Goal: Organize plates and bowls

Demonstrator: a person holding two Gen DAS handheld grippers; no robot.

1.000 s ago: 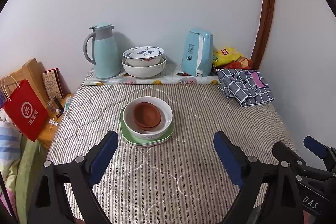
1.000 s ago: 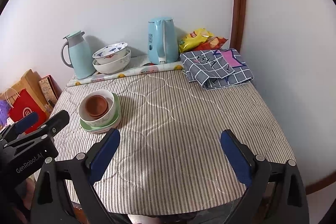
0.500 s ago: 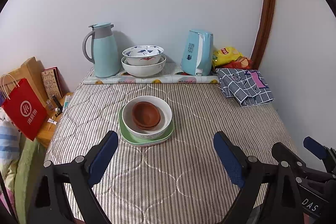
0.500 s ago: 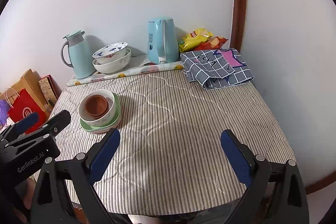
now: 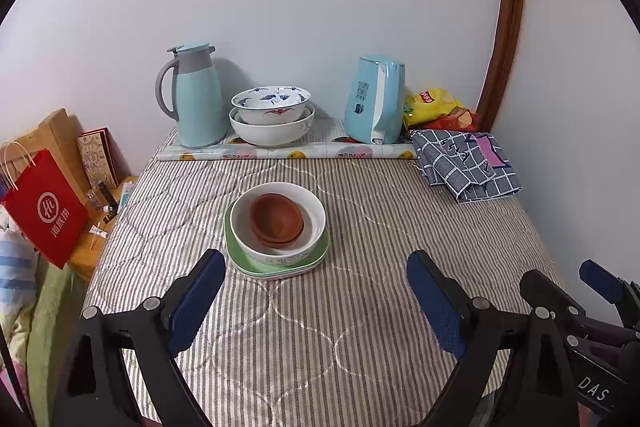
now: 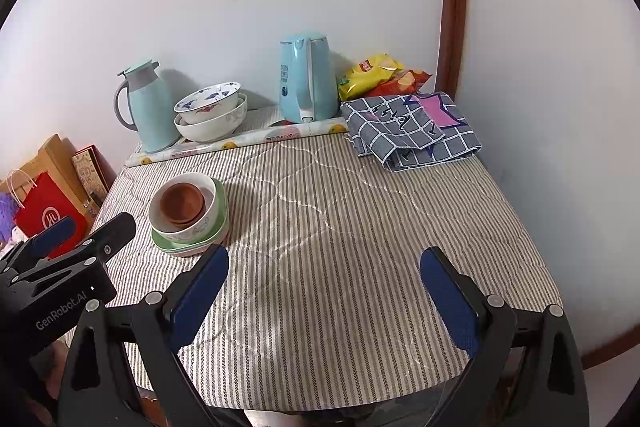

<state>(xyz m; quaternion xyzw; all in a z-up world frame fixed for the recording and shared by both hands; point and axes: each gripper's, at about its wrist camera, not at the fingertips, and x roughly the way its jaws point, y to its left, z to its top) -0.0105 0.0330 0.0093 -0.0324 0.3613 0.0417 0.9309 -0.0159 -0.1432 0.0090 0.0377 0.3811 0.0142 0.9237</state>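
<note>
A stack sits on the striped tablecloth: brown small bowls (image 5: 276,217) (image 6: 182,203) inside a white bowl (image 5: 280,249) (image 6: 208,215), on green plates (image 5: 316,259) (image 6: 222,215). At the back, a blue-patterned bowl (image 5: 271,103) (image 6: 208,103) rests in a larger white bowl (image 5: 272,133) (image 6: 212,127). My left gripper (image 5: 316,291) hovers open just in front of the stack, nothing between its fingers. My right gripper (image 6: 324,287) is open over bare cloth to the right of the stack. The left gripper's body (image 6: 60,267) shows at the left edge of the right wrist view.
A teal thermos jug (image 5: 196,95) and a blue kettle (image 5: 374,99) flank the back bowls on a rolled mat (image 5: 288,151). Snack bags (image 5: 432,103) and a folded checked cloth (image 5: 464,163) lie at the back right. A red bag (image 5: 44,211) stands off the table's left edge.
</note>
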